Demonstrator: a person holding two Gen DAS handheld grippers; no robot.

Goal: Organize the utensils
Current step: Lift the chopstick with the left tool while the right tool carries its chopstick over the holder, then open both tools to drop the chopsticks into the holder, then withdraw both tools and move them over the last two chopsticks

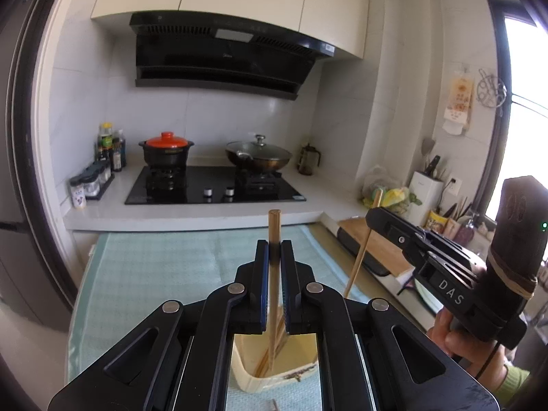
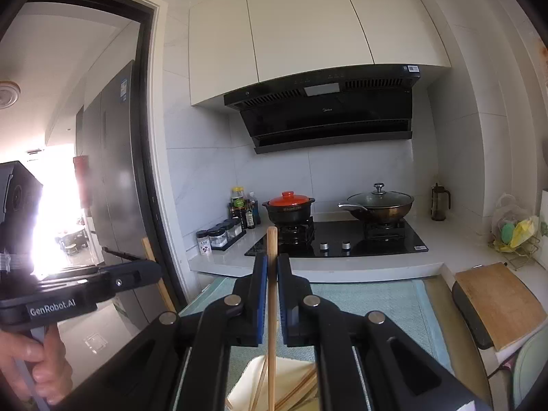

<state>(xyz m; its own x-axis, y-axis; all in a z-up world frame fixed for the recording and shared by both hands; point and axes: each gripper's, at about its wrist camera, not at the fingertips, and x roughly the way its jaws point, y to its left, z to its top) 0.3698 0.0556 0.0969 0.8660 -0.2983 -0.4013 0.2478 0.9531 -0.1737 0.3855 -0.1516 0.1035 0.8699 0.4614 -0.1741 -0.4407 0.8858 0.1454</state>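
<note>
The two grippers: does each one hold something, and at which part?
Each holds one wooden chopstick near its upper end: left gripper on chopstick, right gripper on chopstick.

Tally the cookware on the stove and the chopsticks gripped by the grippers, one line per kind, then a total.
Pot with orange lid: 1
Wok with glass lid: 1
Gripped chopsticks: 2, one in the left gripper, one in the right gripper
Total: 4

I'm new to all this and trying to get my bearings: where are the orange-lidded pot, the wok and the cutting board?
orange-lidded pot [image 1: 166,150]: left wrist view, on its black body below the lid.
wok [image 2: 380,209]: right wrist view, on its dark side wall.
cutting board [image 2: 496,303]: right wrist view, on its wooden top face.
</note>
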